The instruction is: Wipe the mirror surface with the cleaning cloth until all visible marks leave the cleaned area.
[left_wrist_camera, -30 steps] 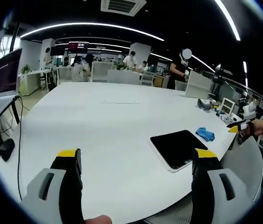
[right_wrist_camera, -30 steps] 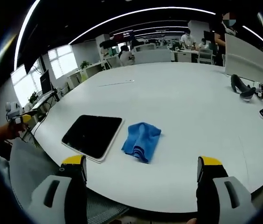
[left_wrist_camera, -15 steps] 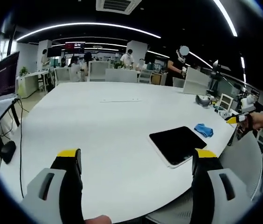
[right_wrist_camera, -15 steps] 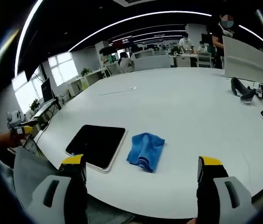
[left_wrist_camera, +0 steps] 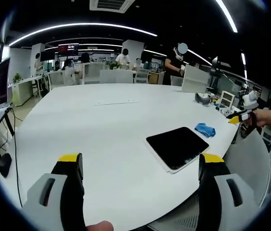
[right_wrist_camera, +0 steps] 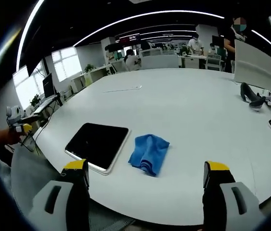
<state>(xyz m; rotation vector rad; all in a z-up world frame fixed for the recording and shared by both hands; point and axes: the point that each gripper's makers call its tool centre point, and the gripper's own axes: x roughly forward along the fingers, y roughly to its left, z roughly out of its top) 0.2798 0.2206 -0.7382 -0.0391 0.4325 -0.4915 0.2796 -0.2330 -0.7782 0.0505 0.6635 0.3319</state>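
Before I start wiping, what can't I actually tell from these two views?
- Marks on the mirror: too small to see in the right gripper view; the glass just reads dark.
- Same in the left gripper view: the mirror is far off and seen at a slant.
- Cloth: crumpled, so its underside and folds are hidden.
- Small items at the table edge, right gripper view: blurred by the lens.

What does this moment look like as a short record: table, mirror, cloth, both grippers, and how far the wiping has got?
table: large white table, office behind
mirror: dark flat panel with a pale rim, lying flat near the table edge
cloth: blue, crumpled, beside the mirror, not on it
left gripper: jaws apart, holding nothing, off the table
right gripper: jaws apart, holding nothing, cloth ahead between its jaws
wiping: not begun; cloth untouched
marks on mirror: too dark to tell
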